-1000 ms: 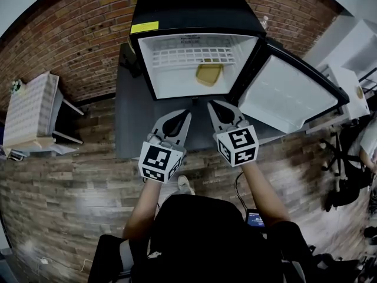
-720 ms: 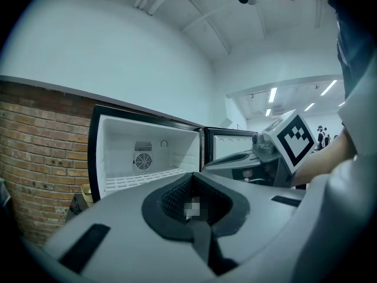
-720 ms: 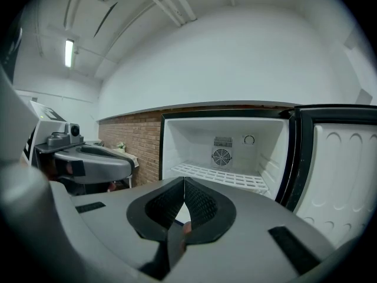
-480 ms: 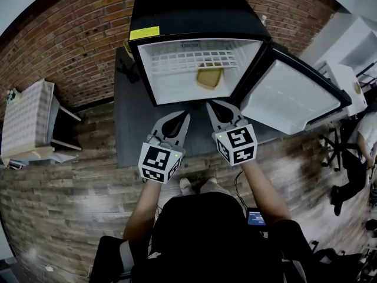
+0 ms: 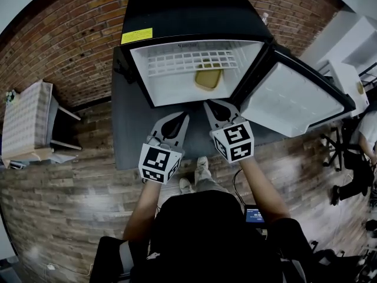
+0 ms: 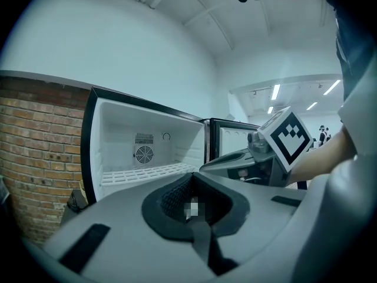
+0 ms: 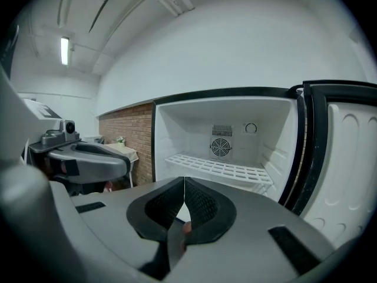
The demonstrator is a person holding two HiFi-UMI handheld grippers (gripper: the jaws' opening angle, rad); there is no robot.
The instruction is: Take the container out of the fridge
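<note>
Left gripper [image 5: 184, 117]: jaws together, nothing between them. Right gripper [image 5: 208, 104]: jaws likewise closed, pads meeting along one seam, empty. Both are held side by side in front of the open fridge [image 5: 194, 16], outside the cabinet, tips pointing toward the interior.

Fridge: door [image 5: 294, 102] swung fully aside to the right, opening unobstructed. A white wire shelf [image 5: 177, 62] runs across the interior.

Container [image 5: 207, 77]: yellowish, inside the fridge, right of centre, at the front edge of the shelf as seen from the head view. Whether it sits on the shelf or on the floor below it cannot be determined. Neither gripper view shows it; each gripper's own body blocks the lower interior.

Step in hand, as judged: approach. The door is already open, nothing is grasped, and the container is well apart from both grippers. The task is at an early stage.

Next move, as judged: the right gripper is the nearer and better aligned. Its jaws must open before entry and then advance into the cabinet to straddle the container's rim or side. Care is needed to clear the shelf edge and the door frame on the right.
</note>
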